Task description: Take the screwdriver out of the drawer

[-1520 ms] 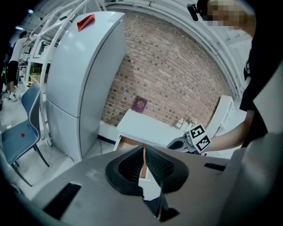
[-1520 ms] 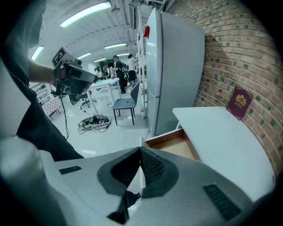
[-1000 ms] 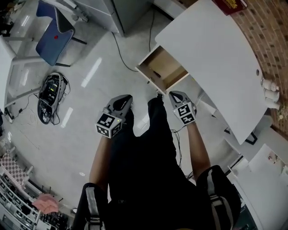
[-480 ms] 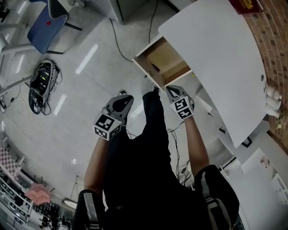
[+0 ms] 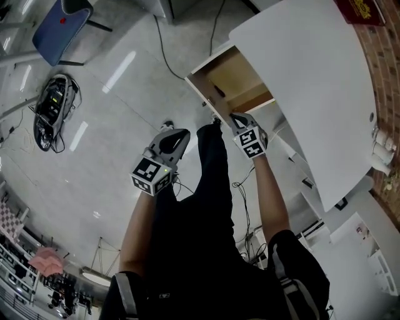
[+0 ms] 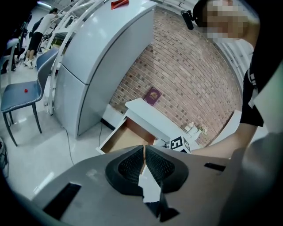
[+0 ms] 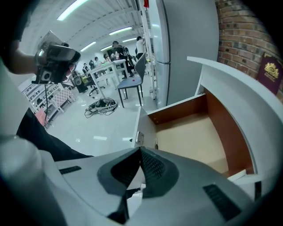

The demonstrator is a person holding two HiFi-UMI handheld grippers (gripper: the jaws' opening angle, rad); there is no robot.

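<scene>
The wooden drawer (image 5: 240, 81) stands pulled out from under the white desk (image 5: 306, 75). A thin dark screwdriver (image 5: 217, 91) lies inside it, close to the front wall; in the right gripper view the screwdriver (image 7: 157, 142) shows just past the jaw tips. My right gripper (image 5: 237, 117) is shut and empty, hovering at the near corner of the drawer (image 7: 190, 137). My left gripper (image 5: 182, 134) is also shut and empty, lower left of the drawer (image 6: 126, 134) above the floor, and touches nothing.
A dark red booklet (image 5: 359, 9) lies on the desk top. A tall grey cabinet (image 6: 97, 62) stands left of the desk. A blue chair (image 5: 56, 28) and a bundle of cables (image 5: 50, 106) are on the floor. My legs fill the space below the grippers.
My right gripper has closed in on the drawer's near corner. The left gripper has shifted only slightly. Both stay shut.
</scene>
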